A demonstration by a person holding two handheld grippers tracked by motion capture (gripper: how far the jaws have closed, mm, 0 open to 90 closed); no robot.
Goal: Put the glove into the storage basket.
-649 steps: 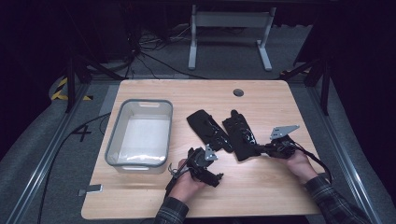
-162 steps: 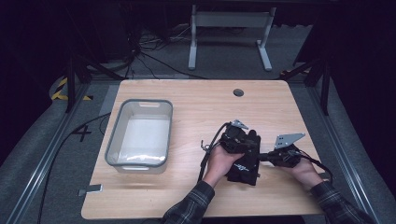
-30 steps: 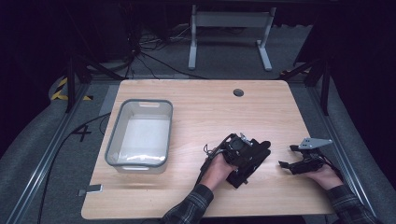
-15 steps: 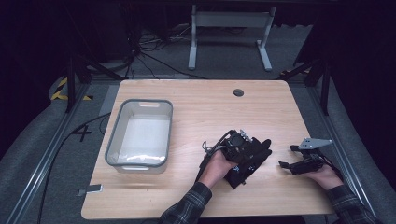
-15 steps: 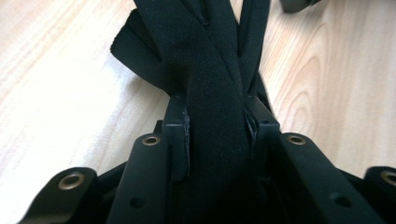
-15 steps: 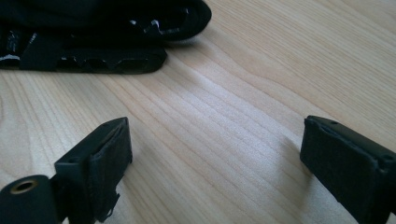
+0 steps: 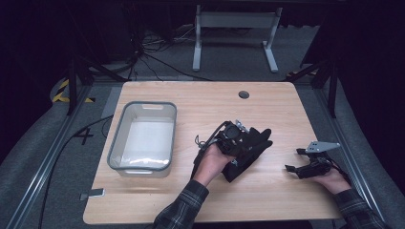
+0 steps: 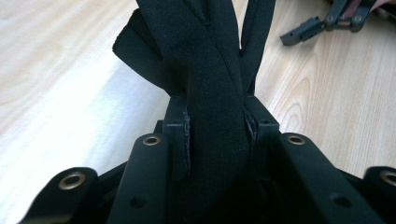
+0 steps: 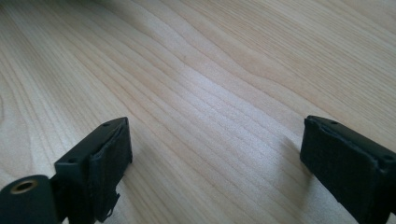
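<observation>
Since a second ago the left gripper [image 7: 243, 138] has lifted the black fabric gloves [image 7: 248, 152] a little higher off the wooden bench [image 7: 191, 102], and its jaws have just been closing on them; the right gripper [image 7: 305, 164] stays where it was near the bench's right edge. Far earlier, the gloves lay flat and spread out in the middle of the bench; now they are bunched into one bundle. In the left gripper view the jaws are clamped on a thick fold of the black fabric [image 8: 210, 116], which fills the gap between the pads and rises past them, its loose ends fanning out above the wood. In the high view the bundle hangs from the left gripper right of the bench's centre, its lower end close to or touching the wood towards the near edge. The right gripper, held low in the person's right hand [image 7: 334, 179], has its jaws wide apart over bare wood, with nothing between the pads [image 9: 109, 154]. A clear plastic rectangular bin [image 7: 125, 143] with a grey rim sits near the bench's left edge, well apart from the gloves.
</observation>
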